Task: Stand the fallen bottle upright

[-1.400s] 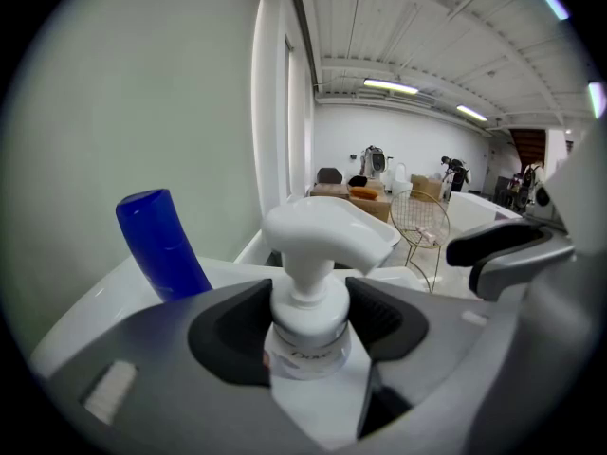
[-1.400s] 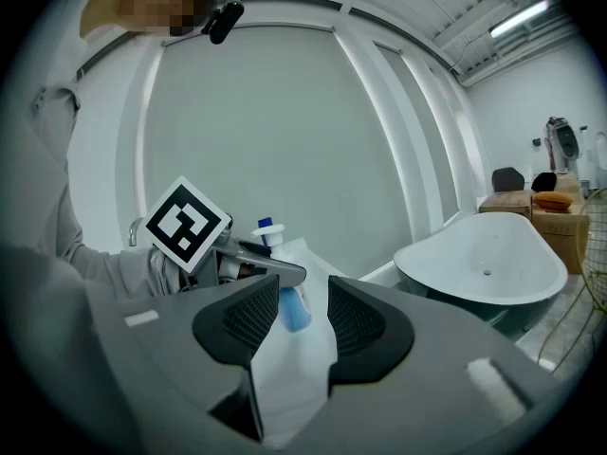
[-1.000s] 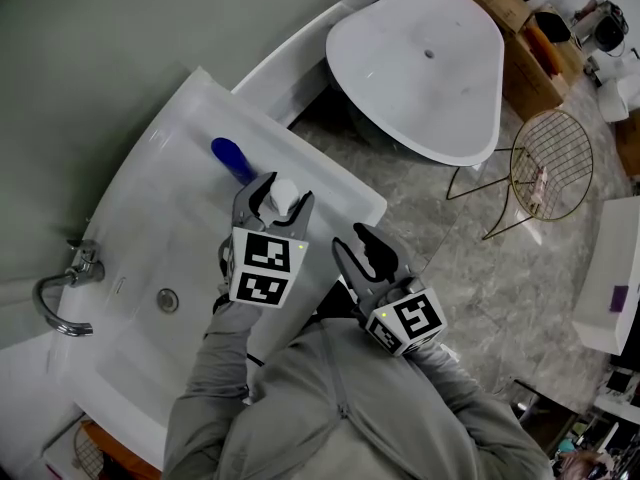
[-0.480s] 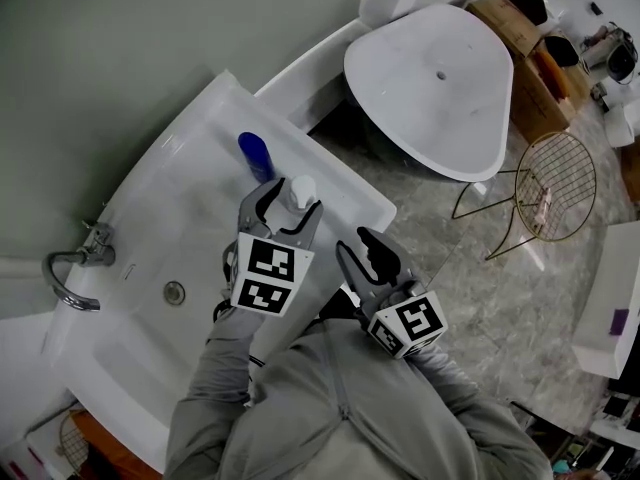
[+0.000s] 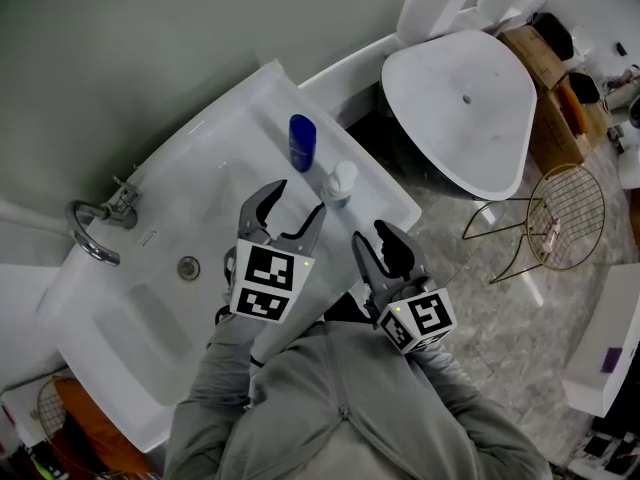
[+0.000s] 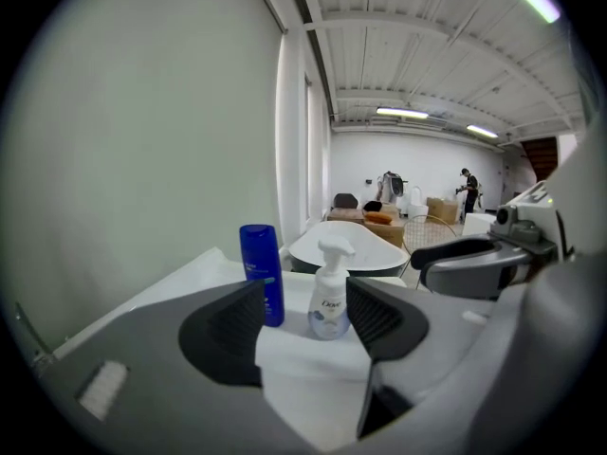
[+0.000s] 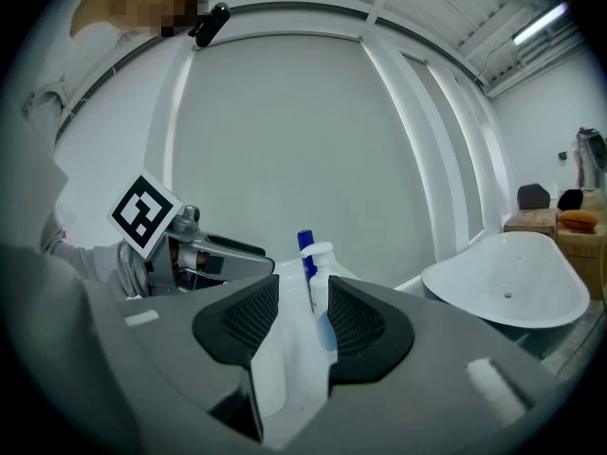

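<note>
sink counter (image 5: 190, 183) beside bathtub (image 5: 455, 118) holds upright pump bottle (image 5: 340, 182); left gripper (image 5: 297, 199) spread empty, right gripper (image 5: 381, 232) closed.

In the right gripper view, the pump bottle (image 7: 320, 287) hides most of the blue bottle (image 7: 304, 246), seemingly at its 11 o'clock.

white washbasin (image 5: 200, 183) bears an upright blue bottle (image 5: 302, 142) beside a pump bottle (image 5: 340, 181)

A white bathtub (image 5: 440, 108) and gold wire chair (image 5: 566, 215) stand on marbled grey floor (image 5: 480, 303) by a pale wall (image 5: 120, 58).
</note>
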`<state>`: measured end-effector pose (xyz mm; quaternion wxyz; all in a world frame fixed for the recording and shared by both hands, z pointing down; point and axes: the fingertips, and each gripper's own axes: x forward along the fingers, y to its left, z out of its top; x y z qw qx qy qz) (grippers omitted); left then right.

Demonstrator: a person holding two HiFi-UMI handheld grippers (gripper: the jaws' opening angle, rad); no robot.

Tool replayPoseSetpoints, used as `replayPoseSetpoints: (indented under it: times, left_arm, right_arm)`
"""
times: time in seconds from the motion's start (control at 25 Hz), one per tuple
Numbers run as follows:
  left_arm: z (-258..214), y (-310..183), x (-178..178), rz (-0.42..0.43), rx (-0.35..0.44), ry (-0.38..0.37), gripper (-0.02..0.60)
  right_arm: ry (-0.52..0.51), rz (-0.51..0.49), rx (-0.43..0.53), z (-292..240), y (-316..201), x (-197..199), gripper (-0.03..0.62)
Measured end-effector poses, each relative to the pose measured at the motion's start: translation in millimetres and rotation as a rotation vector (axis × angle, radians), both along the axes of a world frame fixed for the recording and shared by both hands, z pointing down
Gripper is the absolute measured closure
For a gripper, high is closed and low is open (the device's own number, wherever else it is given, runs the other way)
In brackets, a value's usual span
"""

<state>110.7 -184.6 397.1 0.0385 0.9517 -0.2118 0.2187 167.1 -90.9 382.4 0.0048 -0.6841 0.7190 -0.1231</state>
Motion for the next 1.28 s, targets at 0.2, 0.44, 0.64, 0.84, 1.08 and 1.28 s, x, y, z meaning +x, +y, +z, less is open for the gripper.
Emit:
replayPoseSetpoints:
  times: [0.2,0.44,0.64,0.84,1.08,1.28]
  left_arm:
    - [-6,-5,-35,-0.066,0.009,0.019,0.289]
    - [-11,-8,-67,-0.125,0.013,0.038,0.289]
    - [-14,-12,-88,-0.182,0.004,0.062,0.290]
    - [-8,-14,-100,-0.196,-0.017,0.065,0.290]
    - [-5,-16,-104,-0.193,-0.014,0.057,0.290]
    - [-6,-15,-103,-0.195,-0.016,0.052,0.290]
  right_arm:
    - [0.013,-0.010,0.018,-4,-4,-13,0.434]
    - [0.050,-0.003,0.027,-8,-7,-23,0.434]
    - [0.096,0.011,0.022,-14,-6,-27,0.434]
    - [0.106,0.024,0.025,-10,-5,-27,0.434]
    - [0.129,0.027,0.009,-5,-7,-31,0.436]
    - [0.134,0.023,0.005,-6,-7,-31,0.436]
